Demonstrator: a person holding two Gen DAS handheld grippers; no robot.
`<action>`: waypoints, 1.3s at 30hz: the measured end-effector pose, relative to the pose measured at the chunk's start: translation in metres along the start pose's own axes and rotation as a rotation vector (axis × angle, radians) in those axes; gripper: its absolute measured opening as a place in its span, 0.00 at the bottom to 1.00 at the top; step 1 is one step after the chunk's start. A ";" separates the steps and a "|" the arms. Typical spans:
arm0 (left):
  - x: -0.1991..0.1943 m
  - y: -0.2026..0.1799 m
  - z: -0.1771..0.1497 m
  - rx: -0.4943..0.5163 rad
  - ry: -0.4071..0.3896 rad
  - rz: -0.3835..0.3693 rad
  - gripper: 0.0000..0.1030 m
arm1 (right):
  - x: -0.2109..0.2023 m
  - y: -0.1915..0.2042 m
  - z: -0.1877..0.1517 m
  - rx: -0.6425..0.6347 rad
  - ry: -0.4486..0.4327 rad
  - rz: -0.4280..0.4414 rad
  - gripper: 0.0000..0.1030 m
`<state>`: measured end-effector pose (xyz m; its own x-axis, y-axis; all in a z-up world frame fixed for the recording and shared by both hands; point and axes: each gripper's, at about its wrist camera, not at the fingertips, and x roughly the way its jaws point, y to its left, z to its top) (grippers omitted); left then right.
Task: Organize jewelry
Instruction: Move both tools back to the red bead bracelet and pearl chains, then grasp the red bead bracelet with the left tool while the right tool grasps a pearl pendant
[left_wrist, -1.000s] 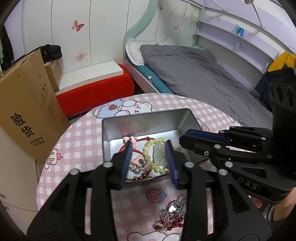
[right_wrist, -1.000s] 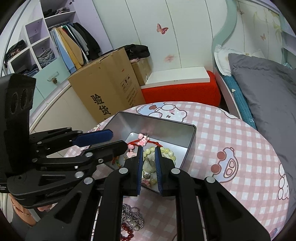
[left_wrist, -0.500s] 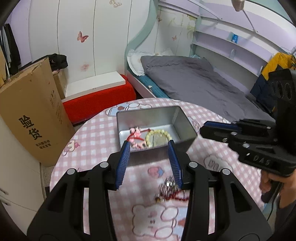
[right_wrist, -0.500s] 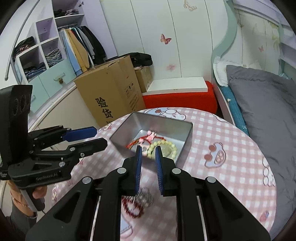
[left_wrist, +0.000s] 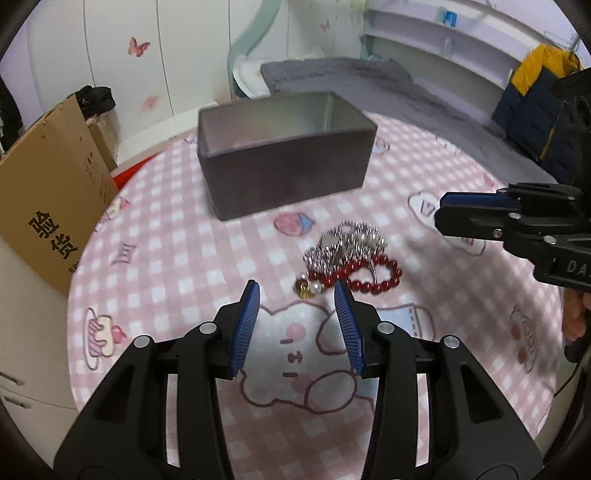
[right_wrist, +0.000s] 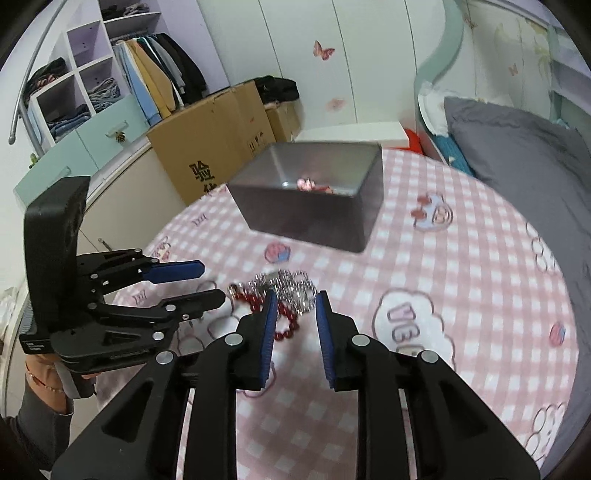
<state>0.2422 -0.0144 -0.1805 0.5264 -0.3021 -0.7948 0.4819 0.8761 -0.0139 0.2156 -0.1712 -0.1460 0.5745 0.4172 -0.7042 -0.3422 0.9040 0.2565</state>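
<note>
A grey metal tin (left_wrist: 284, 173) stands on the round pink checked table (left_wrist: 177, 266), with some pink jewelry just showing inside it in the right wrist view (right_wrist: 314, 184). A red bead bracelet (left_wrist: 365, 275) and a silver chain (left_wrist: 347, 240) lie tangled on the cloth in front of the tin. My left gripper (left_wrist: 297, 295) is open and empty, low over the cloth just short of the bracelet. My right gripper (right_wrist: 293, 299) is open and empty, its tips right by the silver chain (right_wrist: 291, 284) and red beads (right_wrist: 284, 325).
A brown cardboard box (left_wrist: 44, 206) stands left of the table. A bed with a grey cover (right_wrist: 517, 155) lies behind and to the right. A wardrobe with clothes (right_wrist: 110, 81) is at the far left.
Both grippers have pulled back from the tin and dropped low towards the table. The right gripper's jaws have opened wider. The bracelet and chain now lie just ahead of both grippers.
</note>
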 end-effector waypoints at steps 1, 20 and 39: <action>0.002 -0.001 -0.001 0.005 0.007 -0.006 0.41 | 0.001 0.000 -0.003 0.002 0.003 -0.001 0.20; 0.022 -0.010 0.003 0.060 0.024 -0.064 0.09 | 0.013 -0.010 -0.009 0.017 0.026 0.013 0.23; -0.040 0.039 -0.030 -0.101 -0.036 -0.044 0.08 | 0.021 0.006 -0.005 -0.021 0.053 -0.021 0.24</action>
<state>0.2183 0.0430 -0.1672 0.5317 -0.3528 -0.7700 0.4332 0.8945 -0.1107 0.2219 -0.1572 -0.1621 0.5417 0.3920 -0.7436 -0.3463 0.9101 0.2275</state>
